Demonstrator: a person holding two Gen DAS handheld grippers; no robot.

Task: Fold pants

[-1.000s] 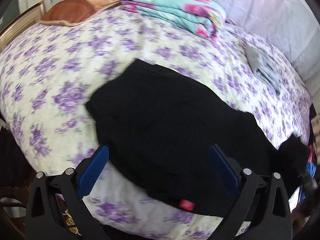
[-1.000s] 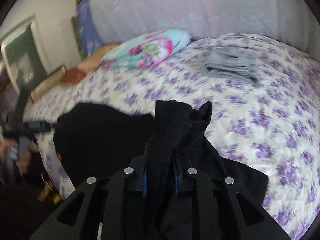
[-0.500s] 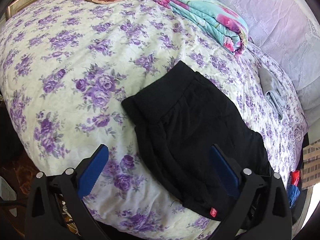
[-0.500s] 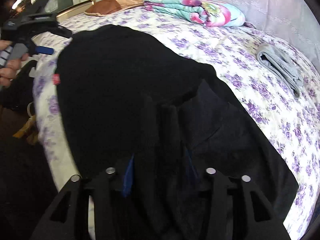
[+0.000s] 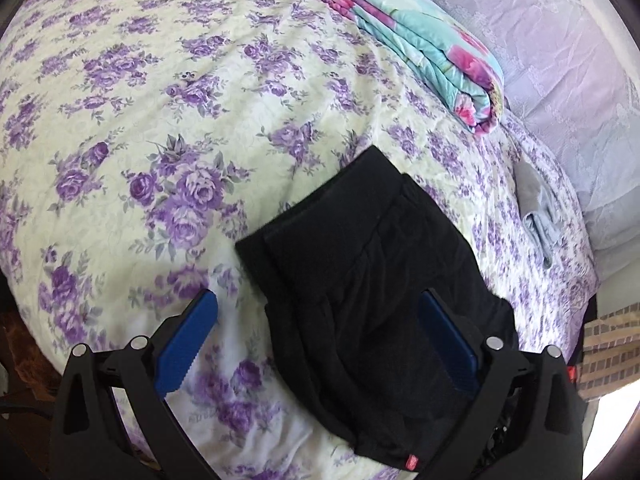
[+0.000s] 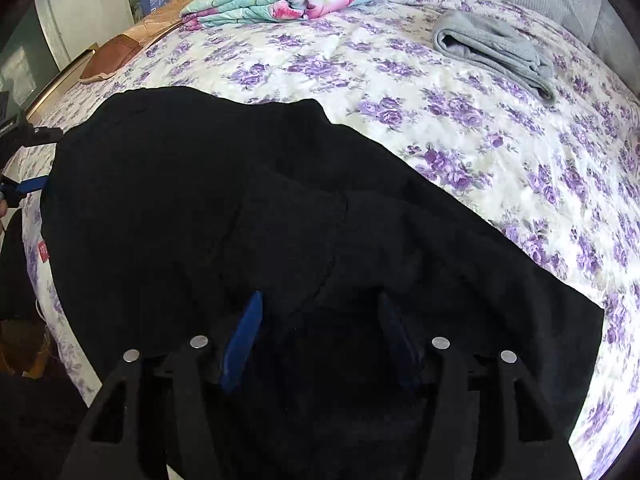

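Right gripper now stands with its blue pads apart over the black pants; half a second ago they were nearer together with a ridge of cloth between them, a second ago clamped on a raised bunch. No cloth is pinched now, so the carried end reads as let go and laid over the rest.

Left gripper: pads wide apart, holding nothing, as in both earlier views. It hovers over the near edge of the bed, its right pad over the pants, left pad over bare floral cover.

Pants lie flat at the near edge of the bed, doubled, a stepped layer visible in the left view, red tag at the near corner. Right view shows one loose spread of cloth running toward the right edge.

Folded floral quilt and grey garment sit well apart, toward the far side.

Judgement: one fold looks done; likely next is squaring or another fold
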